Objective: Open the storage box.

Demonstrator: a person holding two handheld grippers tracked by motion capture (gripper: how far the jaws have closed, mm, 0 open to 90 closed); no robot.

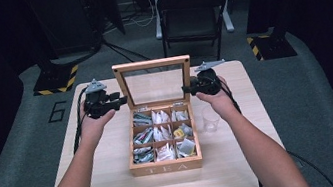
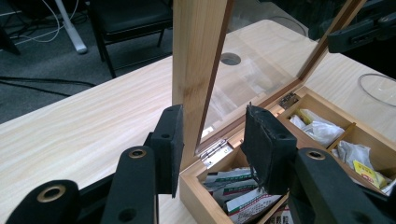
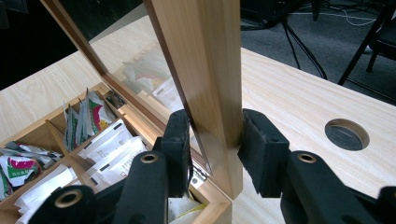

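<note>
A: High view, quick: tea box (image 1: 166,166) sits mid-table (image 1: 113,183), lid (image 1: 151,65) standing upright at its far edge. Left gripper (image 1: 122,100) at the lid's left frame post, right gripper (image 1: 186,89) at its right post.

B: Left gripper view? Jaws?

A: Left gripper (image 2: 210,140) jaws stand wide. Lid post (image 2: 198,70) is between them; one pad touches the post's outer face, the other pad hangs apart from it, over the box's sachets (image 2: 238,196). Not clamped.

B: And the right?

A: Right gripper view: right gripper (image 3: 215,149) straddles the lid's other post (image 3: 212,93), low, just above the hinge (image 3: 198,175). Both pads are on the wood, so gripped. Clear cup (image 1: 210,118) just right of the box.
</note>
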